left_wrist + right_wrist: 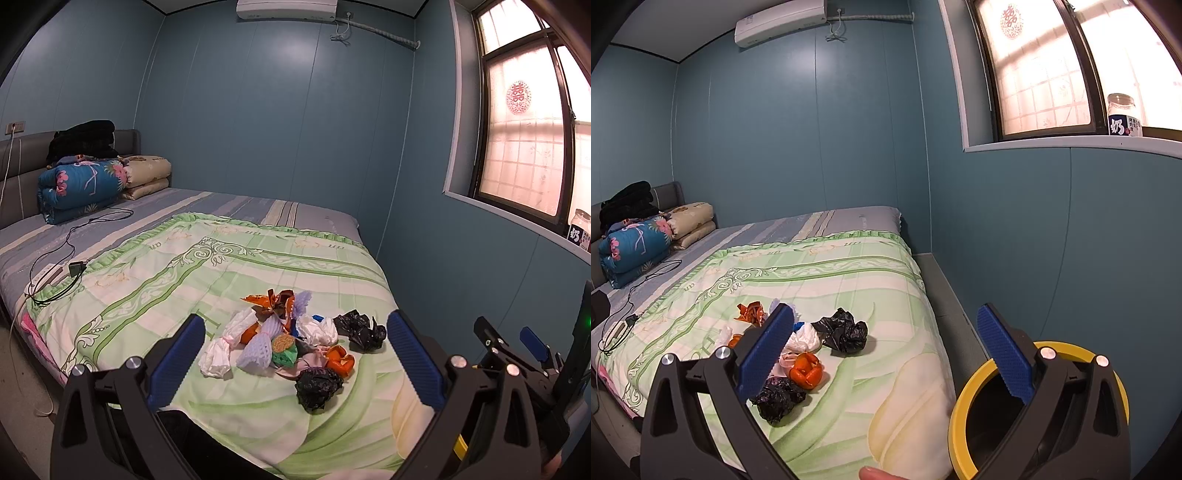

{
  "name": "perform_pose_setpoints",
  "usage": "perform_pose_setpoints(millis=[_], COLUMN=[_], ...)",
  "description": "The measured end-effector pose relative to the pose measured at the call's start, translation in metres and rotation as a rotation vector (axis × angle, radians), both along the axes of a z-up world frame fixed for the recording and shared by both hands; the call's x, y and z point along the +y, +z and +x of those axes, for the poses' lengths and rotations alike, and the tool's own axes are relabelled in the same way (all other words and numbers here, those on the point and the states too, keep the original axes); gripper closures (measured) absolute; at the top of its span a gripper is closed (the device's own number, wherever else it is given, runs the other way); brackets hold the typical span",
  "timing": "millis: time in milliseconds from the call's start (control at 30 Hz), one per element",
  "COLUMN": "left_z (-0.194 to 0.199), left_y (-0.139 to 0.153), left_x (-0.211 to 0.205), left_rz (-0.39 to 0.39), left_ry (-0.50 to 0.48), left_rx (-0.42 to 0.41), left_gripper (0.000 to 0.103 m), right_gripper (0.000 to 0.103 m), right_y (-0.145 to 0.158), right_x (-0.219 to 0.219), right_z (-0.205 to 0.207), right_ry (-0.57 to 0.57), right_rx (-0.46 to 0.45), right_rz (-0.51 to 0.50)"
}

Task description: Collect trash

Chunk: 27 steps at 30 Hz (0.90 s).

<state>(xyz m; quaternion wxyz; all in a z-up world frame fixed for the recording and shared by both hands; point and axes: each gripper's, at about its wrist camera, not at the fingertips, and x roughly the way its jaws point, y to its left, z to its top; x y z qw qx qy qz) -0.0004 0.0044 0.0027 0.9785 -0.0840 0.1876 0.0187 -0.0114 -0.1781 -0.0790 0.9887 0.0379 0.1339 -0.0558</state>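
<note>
A pile of trash (288, 339) lies on the green quilt (221, 266) near the foot of the bed: white tissues (216, 356), orange peel (340, 360), foam fruit nets (256, 350), an orange wrapper (271, 301) and two crumpled black bags (317, 386) (360, 330). My left gripper (295, 343) is open and empty, held above the bed's edge with the pile between its blue pads. My right gripper (886, 339) is open and empty, to the right of the pile (798, 354). A yellow-rimmed bin (964, 417) stands on the floor beside the bed, under the right finger.
Folded quilts (81, 184) and dark clothes are stacked at the headboard. A charger and cables (74, 266) lie on the left of the bed. A jar (1123, 116) stands on the window sill. The blue wall runs close along the bed's right side. The right gripper shows in the left wrist view (517, 354).
</note>
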Motion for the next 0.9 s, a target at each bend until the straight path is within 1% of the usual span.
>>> perform_pose_setpoints(millis=[900], left_z=[-0.0008], left_y=[-0.0040], left_x=[-0.0013], left_rz=[0.000], left_ry=[-0.001], left_rx=[0.003], left_gripper=[0.008], right_gripper=[0.008], right_y=[-0.0036], right_x=[0.0006], right_z=[0.0004], right_ry=[-0.001], right_rx=[0.007], right_rz=[0.006])
